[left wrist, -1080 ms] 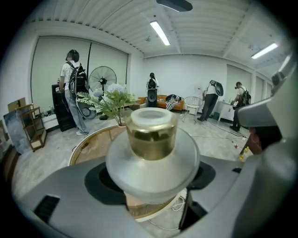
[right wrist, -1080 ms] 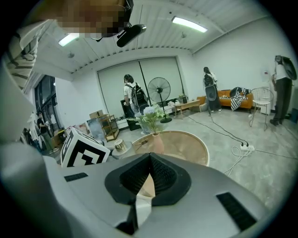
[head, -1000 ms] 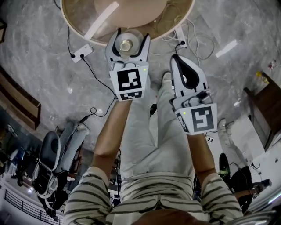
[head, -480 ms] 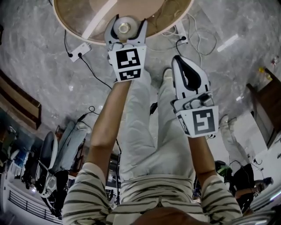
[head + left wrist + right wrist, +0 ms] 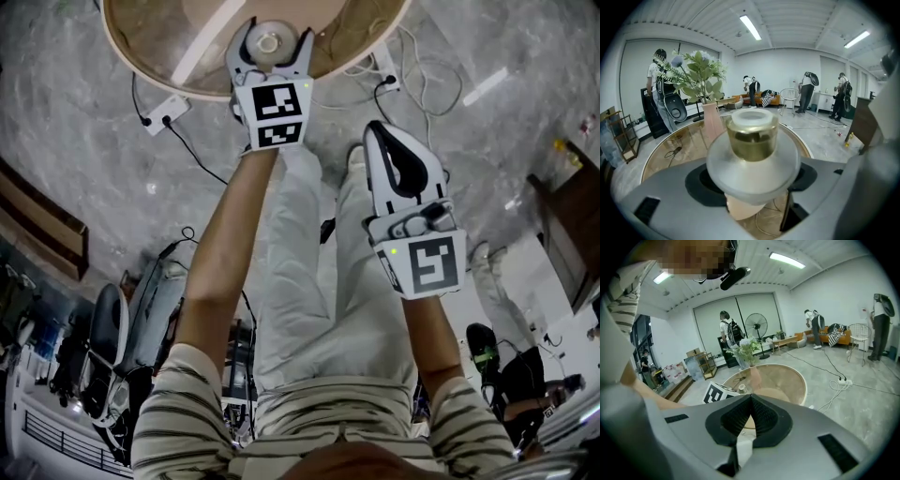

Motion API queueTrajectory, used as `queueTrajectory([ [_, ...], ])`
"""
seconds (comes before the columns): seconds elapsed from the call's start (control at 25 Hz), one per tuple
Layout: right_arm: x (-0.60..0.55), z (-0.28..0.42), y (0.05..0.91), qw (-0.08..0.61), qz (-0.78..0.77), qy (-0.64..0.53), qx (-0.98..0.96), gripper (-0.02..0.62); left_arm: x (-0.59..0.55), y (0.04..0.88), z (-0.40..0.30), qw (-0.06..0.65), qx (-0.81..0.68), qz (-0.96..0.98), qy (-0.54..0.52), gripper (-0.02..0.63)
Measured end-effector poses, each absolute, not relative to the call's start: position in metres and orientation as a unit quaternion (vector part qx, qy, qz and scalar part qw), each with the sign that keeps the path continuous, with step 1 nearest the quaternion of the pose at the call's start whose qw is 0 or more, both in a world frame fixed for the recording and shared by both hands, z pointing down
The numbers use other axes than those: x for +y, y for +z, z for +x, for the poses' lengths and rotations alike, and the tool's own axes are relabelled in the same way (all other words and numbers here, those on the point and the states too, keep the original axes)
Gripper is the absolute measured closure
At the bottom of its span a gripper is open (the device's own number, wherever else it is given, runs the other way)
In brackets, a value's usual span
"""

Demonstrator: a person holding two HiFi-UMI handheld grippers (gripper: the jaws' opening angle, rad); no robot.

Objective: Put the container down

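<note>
The container is a frosted glass jar with a gold collar and a pale lid. My left gripper is shut on it and holds it upright above the round glass table, just inside the near rim. In the left gripper view the jar's wide frosted body sits between the two grey jaws, with the table rim behind it. My right gripper is shut with nothing in it, over the floor short of the table; its ribbed pads meet.
A pink vase with flowers stands on the table beyond the jar. Power strips and cables lie on the marble floor by the table. An office chair stands at the left. Several people stand across the room.
My left gripper has carried the container forward from the table's near edge to above the glass top. The right gripper has barely moved.
</note>
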State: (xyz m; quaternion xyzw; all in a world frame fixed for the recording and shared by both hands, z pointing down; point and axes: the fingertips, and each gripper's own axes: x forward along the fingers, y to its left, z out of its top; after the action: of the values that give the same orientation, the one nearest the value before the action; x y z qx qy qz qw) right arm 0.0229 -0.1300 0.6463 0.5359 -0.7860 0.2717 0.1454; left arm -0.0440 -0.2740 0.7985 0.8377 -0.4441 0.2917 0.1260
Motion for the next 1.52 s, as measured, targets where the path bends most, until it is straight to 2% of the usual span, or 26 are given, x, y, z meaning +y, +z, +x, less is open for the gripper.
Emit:
queueTrajectory([
  [0.48,-0.131,0.018,0.651,0.137,0.54,0.286,-0.78,0.586,-0.281,0.839,-0.032,0.119,-0.422,0.839,0.323,0.274],
  [1.52,-0.131,0.013,0.633,0.12,0.538,0.302,-0.778,0.586,-0.285,0.836,-0.035,0.145,-0.428,0.832,0.322,0.259],
])
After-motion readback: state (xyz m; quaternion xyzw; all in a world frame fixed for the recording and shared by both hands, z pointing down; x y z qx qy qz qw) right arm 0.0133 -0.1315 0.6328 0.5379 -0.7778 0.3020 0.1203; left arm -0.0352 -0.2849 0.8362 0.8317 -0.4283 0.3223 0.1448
